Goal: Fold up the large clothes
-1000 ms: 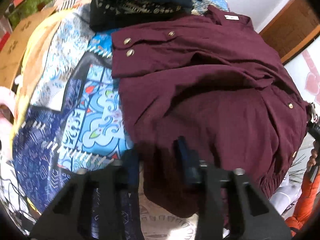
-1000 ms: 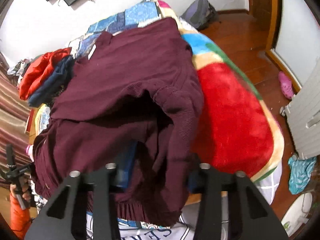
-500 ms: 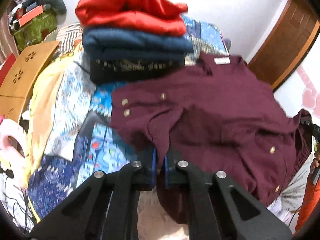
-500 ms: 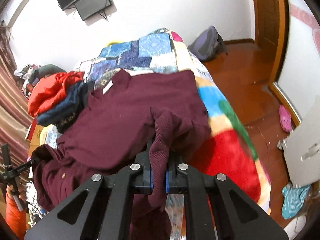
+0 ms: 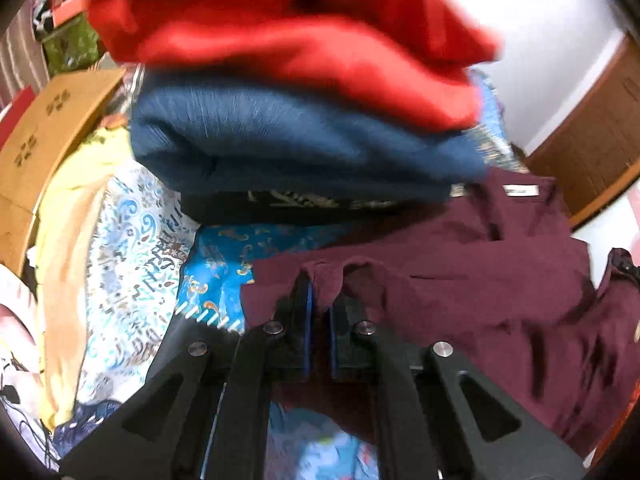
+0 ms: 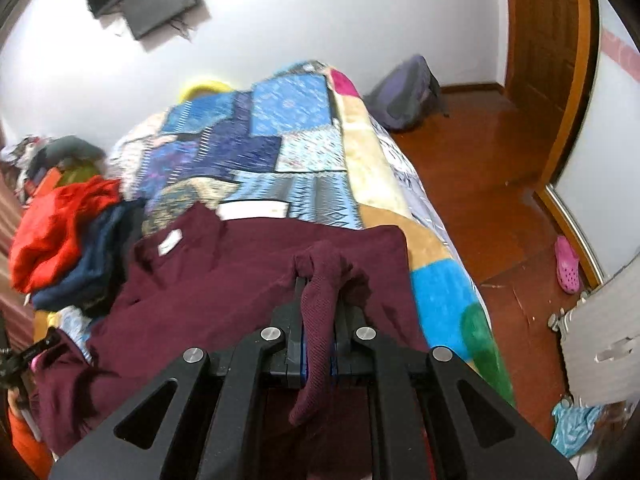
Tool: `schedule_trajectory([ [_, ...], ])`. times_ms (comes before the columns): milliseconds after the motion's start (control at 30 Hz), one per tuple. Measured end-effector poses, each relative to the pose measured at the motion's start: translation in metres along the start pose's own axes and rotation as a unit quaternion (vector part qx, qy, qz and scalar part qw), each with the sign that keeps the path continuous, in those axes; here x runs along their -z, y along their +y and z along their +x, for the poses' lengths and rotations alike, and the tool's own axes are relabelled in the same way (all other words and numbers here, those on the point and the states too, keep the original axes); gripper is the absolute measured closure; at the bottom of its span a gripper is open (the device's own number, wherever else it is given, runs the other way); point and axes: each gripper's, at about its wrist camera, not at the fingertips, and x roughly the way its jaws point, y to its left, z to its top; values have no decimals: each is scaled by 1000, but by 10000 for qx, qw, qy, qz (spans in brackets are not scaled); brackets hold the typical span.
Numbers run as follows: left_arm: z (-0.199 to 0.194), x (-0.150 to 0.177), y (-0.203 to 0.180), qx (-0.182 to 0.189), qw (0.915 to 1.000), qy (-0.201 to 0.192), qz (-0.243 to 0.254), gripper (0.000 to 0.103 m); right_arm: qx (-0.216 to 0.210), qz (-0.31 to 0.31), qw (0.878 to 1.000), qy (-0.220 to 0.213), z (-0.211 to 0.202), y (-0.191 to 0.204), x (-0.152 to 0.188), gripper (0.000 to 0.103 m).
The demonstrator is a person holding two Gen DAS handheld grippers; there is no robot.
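Observation:
A large maroon shirt [image 5: 472,280] with brass buttons and a white neck label lies spread on the patchwork bedspread [image 5: 136,248]. My left gripper [image 5: 319,300] is shut on a pinch of its hem, lifted over the lower part of the shirt. In the right wrist view the same maroon shirt [image 6: 224,280] lies below, and my right gripper [image 6: 319,292] is shut on another fold of its ribbed hem, which hangs down between the fingers.
A stack of folded clothes, red [image 5: 288,36] over blue [image 5: 288,148] over a dark patterned one, stands close ahead of the left gripper. The bed's right edge drops to a wooden floor [image 6: 492,184] with a backpack [image 6: 404,96] and a pink shoe [image 6: 568,264]. A cardboard box [image 5: 44,132] sits at left.
Both grippers closed on the shirt's hem and carried it forward over the shirt toward the collar. The folded stack now looms much larger in the left wrist view.

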Motion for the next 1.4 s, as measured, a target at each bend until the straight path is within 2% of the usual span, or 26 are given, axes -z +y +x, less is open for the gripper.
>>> schedule_trajectory([
  [133,41,4,9,-69,9988,487,-86,94,58,95,9994,341,35,-4,0,96],
  [200,51,9,8,-129,9982,581,-27,94,159,13,9990,421,43,-1,4,96],
  [267,50,11,3,-295,9979,566,135,92,289,-155,9985,428,40,3,7,95],
  [367,40,11,-4,-651,9956,550,381,82,436,-430,9965,563,32,10,4,91],
  [467,19,11,-8,-681,9955,466,476,73,485,-590,9957,516,15,16,3,86],
  [533,-2,12,-11,-593,9968,307,443,52,534,-674,9957,337,-1,20,4,72],
  [567,-13,13,-10,-542,9974,197,438,50,493,-704,9960,262,-9,22,5,66],
  [633,-36,15,-14,-479,9976,-51,488,49,486,-749,9960,-11,-29,25,8,42],
  [700,-55,18,-22,-461,9971,-231,563,49,484,-804,9952,-279,-49,29,12,36],
  [867,-89,27,-54,-223,9938,-519,953,46,337,-1079,9928,-400,-72,44,20,36],
  [933,-96,35,-70,-144,9912,-513,1216,36,300,-1207,9914,-413,-76,51,25,36],
  [1000,-101,47,-84,-88,9875,-489,1494,34,262,-1363,9896,-386,-77,59,33,36],
  [1133,-91,72,-108,27,9815,-185,1906,31,169,-1590,9867,-282,-76,73,47,36],
  [1233,-68,90,-118,100,9779,192,2081,31,48,-1704,9853,-143,-70,81,59,36],
  [1400,-35,97,-118,-9,9785,512,2000,31,-88,-1875,9821,164,-52,93,74,36],
])
